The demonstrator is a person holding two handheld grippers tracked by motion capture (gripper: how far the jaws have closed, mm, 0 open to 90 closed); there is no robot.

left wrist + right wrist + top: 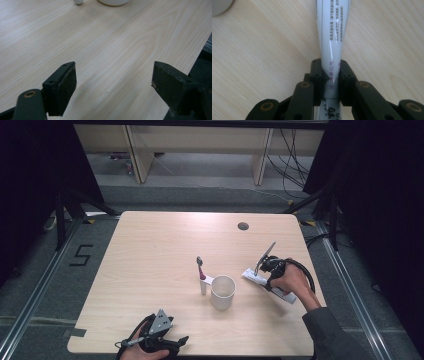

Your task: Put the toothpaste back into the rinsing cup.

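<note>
The right gripper (331, 75) clamps a white printed plastic tube (332, 32), its far end cut off. The left gripper (113, 82) stands wide open over the pale wooden table (112, 37), holding nothing.

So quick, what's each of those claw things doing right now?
Left gripper: open, nothing between its jaws, low over the table.
Right gripper: shut on the white tube, which lies on the table.

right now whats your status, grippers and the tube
Right gripper shut on the white tube, tube lying on the table. Left gripper open, idle at near edge. Cup and toothbrush stand apart.
</note>
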